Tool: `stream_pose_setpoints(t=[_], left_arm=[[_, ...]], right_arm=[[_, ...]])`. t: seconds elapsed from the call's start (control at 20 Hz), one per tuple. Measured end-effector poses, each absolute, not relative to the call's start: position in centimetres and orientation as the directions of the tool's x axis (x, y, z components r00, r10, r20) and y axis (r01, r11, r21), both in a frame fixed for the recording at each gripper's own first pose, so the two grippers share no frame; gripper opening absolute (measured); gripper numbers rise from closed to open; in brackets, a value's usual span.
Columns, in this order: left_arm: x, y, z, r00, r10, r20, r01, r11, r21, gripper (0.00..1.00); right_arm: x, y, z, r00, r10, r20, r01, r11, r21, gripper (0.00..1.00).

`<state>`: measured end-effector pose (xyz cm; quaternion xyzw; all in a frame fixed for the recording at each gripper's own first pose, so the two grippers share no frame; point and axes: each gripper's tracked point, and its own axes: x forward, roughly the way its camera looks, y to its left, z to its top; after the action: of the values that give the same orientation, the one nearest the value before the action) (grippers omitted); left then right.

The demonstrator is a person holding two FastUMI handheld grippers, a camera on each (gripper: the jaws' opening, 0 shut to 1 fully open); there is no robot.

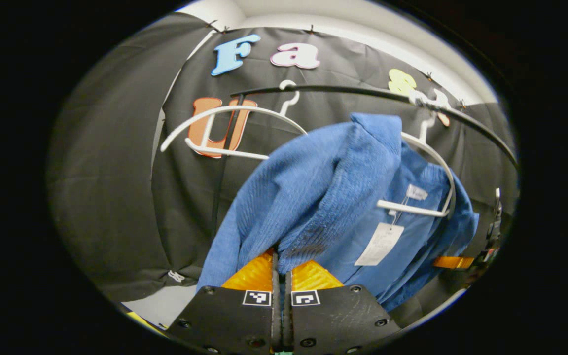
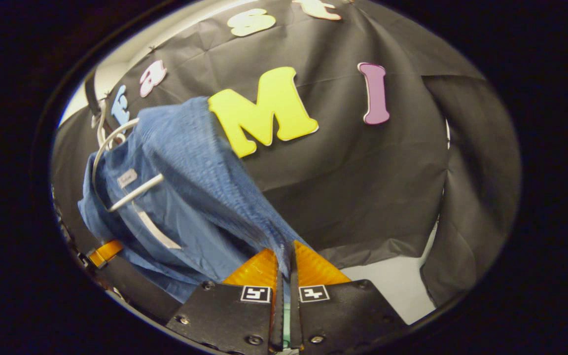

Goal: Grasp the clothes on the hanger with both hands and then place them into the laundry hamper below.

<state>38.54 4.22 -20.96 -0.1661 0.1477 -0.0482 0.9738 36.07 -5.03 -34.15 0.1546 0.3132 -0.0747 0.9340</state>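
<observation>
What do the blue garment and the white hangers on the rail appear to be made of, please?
The blue garment looks like a ribbed knit, matte and soft, judging by its fine ridges and loose folds. The white hanger inside it and the empty hanger look like smooth plastic or coated wire; which one is unclear.

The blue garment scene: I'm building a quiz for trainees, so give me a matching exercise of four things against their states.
Things:
1. left gripper
2. empty white hanger
3. paper tag
4. blue garment

States:
A. bare, on the rail
B. dangling inside the garment
C. shut on a fold of blue cloth
D. partly draped over a white hanger

Pairs: 1-C, 2-A, 3-B, 4-D
</observation>
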Motion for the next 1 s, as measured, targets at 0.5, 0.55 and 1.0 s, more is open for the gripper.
stream_pose_setpoints(t=[0.5,0.55,1.0], left_arm=[[39.2,9.3,-13.6,0.955,-0.143,-0.261,0.039,0.93,-0.366,0.01],[39.6,10.0,-12.9,0.957,-0.137,-0.257,0.034,0.928,-0.371,0.01],[42.2,15.6,-9.1,0.967,-0.093,-0.236,-0.009,0.916,-0.4,0.06]], right_arm=[[41.1,-6.6,-29.3,0.849,0.084,-0.523,0.238,0.822,0.518,0.07],[41.7,-6.9,-28.9,0.852,0.086,-0.516,0.242,0.81,0.535,0.07],[44.6,-10.5,-25.9,0.886,0.075,-0.458,0.254,0.748,0.613,0.07]])
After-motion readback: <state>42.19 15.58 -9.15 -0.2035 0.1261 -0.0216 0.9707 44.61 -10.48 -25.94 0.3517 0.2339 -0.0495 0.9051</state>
